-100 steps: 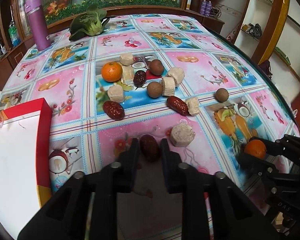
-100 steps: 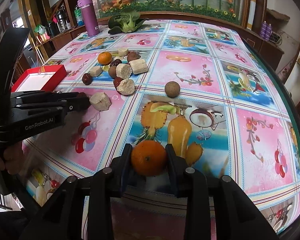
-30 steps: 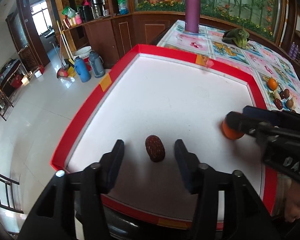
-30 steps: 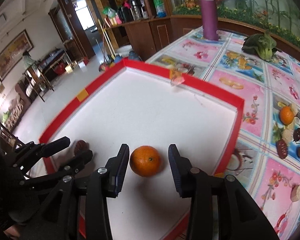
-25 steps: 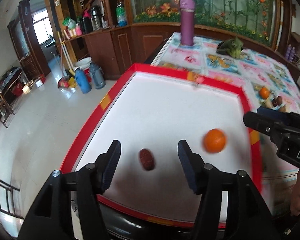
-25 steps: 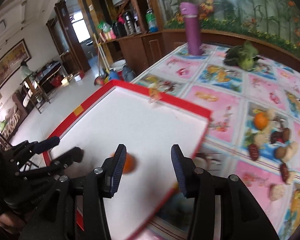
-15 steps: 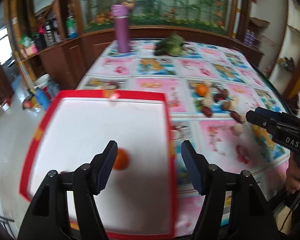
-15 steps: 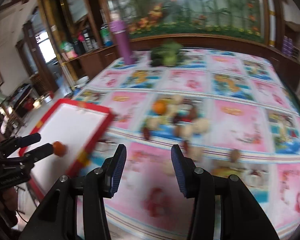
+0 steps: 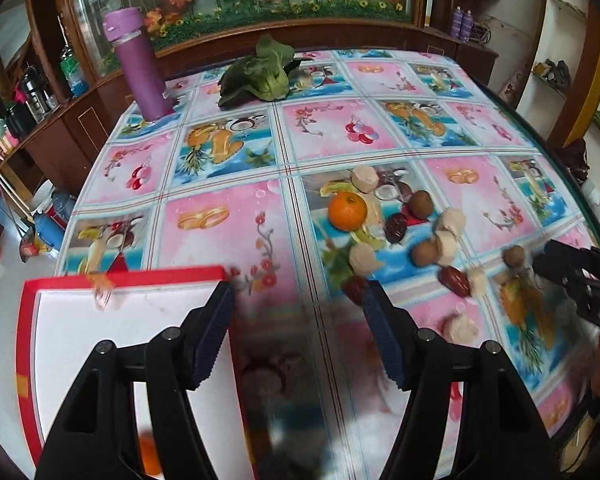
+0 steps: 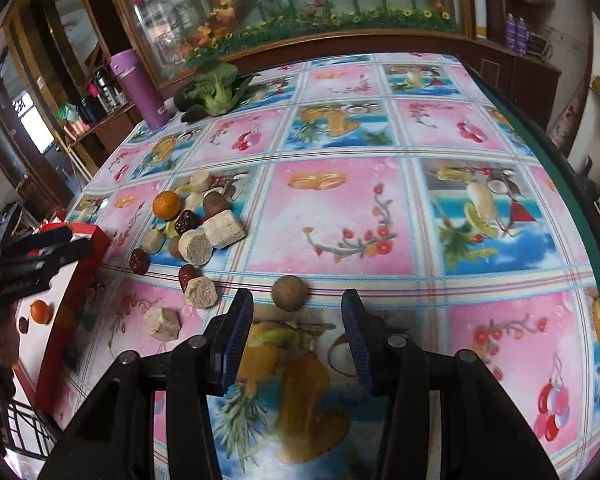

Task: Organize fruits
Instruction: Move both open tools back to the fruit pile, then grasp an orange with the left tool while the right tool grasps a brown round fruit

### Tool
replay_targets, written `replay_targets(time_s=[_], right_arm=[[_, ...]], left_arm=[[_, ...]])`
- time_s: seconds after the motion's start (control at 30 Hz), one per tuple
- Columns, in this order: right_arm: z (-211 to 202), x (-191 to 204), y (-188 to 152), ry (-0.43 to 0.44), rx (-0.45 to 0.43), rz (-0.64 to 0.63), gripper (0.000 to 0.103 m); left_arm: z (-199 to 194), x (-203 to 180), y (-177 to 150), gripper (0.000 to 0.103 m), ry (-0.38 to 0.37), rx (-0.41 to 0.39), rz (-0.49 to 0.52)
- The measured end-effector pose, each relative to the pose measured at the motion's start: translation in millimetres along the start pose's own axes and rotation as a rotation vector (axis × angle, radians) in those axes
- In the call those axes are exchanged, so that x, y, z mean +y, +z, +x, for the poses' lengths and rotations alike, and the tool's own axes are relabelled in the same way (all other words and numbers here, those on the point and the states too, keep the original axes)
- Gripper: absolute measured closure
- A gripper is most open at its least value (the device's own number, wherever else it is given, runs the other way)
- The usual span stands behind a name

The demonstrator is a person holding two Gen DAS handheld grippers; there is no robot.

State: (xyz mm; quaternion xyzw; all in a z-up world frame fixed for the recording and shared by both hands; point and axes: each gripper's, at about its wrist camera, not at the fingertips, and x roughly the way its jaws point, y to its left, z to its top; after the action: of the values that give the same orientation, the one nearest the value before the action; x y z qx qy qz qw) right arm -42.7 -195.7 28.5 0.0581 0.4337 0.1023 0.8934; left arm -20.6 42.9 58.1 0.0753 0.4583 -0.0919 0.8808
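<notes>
Inside the red tray (image 10: 82, 276), only the right view shows a date (image 10: 23, 325); both grippers gape empty.

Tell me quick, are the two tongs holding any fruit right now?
Left tongs: open, holding nothing.
Right tongs: open, holding nothing.

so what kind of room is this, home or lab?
Most likely a home dining or living room: a table under a fruit-print tablecloth, a wooden cabinet with a planted glass display behind it, and household clutter like a purple flask and thermoses on the side shelf.
</notes>
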Motion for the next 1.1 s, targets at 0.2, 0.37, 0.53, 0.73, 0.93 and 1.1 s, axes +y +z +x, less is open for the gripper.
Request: replay_targets(time_s=[0.2, 0.37, 0.53, 0.73, 0.93, 1.1], right_arm=[[15, 6, 3, -0.025, 0.010, -0.027, 0.072], [24, -1, 0, -0.013, 0.025, -0.009, 0.074], [26, 1, -1, -0.010, 0.016, -0.031, 0.081], [28, -3, -1, 0.026, 0.012, -0.019, 0.082], [29, -4, 0, 0.036, 0.008, -0.017, 0.082], [29, -4, 0, 0.038, 0.005, -0.015, 0.082]], left_arm=[[31, 6, 23, 0.036, -0.024, 0.022, -0.005], [48, -3, 38, 0.036, -0.048, 0.031, 0.005], [62, -17, 44, 0.036, -0.079, 0.041, 0.031], [79, -24, 47, 0.042, -0.106, 0.062, 0.045], [86, -34, 46, 0.056, -0.128, 0.057, 0.083], [86, -34, 47, 0.066, -0.129, 0.043, 0.095]])
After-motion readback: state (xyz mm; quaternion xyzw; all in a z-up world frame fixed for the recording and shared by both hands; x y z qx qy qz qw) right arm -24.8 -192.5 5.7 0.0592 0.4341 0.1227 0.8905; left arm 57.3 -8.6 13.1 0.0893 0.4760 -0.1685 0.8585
